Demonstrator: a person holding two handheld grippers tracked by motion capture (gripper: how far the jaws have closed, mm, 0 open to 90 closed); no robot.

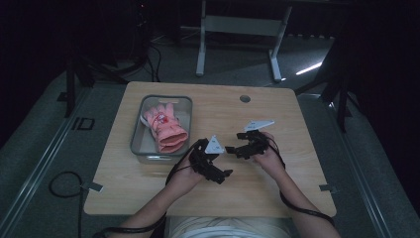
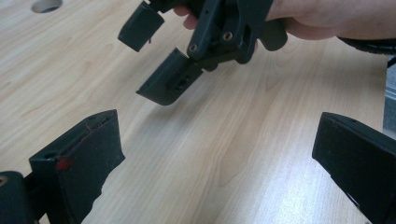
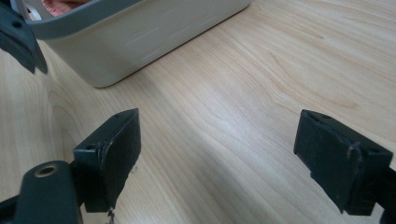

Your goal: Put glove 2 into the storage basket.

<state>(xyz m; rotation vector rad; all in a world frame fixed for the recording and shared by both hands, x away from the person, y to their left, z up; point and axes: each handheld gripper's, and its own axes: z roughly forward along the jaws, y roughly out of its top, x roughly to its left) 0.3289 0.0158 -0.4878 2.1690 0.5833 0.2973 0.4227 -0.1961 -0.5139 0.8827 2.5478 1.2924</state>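
Pink glove (image 1: 166, 127) with a red mark, in a grey bin (image 1: 141, 130); pale wood-grain surface (image 1: 267, 109); black left gripper (image 1: 224, 174) and right gripper (image 1: 230, 149), grey-plated.

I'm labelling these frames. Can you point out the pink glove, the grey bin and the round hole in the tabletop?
pink glove (image 1: 166, 129): high view, on its palm.
grey bin (image 3: 154, 32): right gripper view, on its side wall.
round hole (image 1: 245, 98): high view, at its centre.

A pink glove (image 1: 166, 128) lies inside a grey bin (image 1: 138, 130) on the left part of a light wooden table (image 1: 277, 188), which has a round hole (image 1: 245, 98) near its far edge.
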